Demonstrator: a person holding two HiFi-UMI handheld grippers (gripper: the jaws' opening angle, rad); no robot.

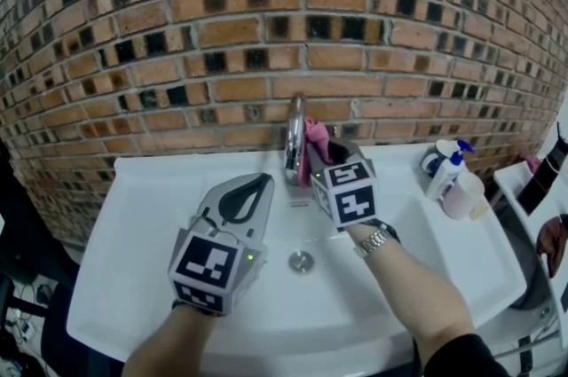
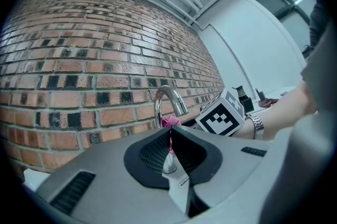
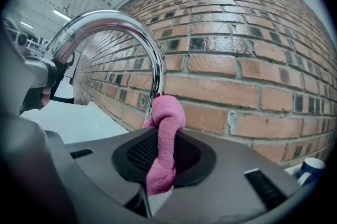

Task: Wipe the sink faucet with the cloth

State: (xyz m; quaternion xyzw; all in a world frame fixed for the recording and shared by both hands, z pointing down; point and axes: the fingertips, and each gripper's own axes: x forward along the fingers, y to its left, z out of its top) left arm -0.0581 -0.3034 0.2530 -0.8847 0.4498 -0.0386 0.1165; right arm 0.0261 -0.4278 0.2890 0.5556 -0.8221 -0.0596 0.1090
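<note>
A curved chrome faucet rises at the back of the white sink, against the brick wall. My right gripper is shut on a pink cloth, which presses against the faucet's right side. In the right gripper view the pink cloth runs up between the jaws and bunches against the faucet neck. My left gripper hovers over the basin left of the faucet, shut and empty. In the left gripper view the faucet and a bit of cloth show beyond its closed tips.
A drain lies in the basin between my two arms. A soap pump bottle and a white container stand on the sink's right rim. The brick wall closes off the back. A dark chair is at the left edge.
</note>
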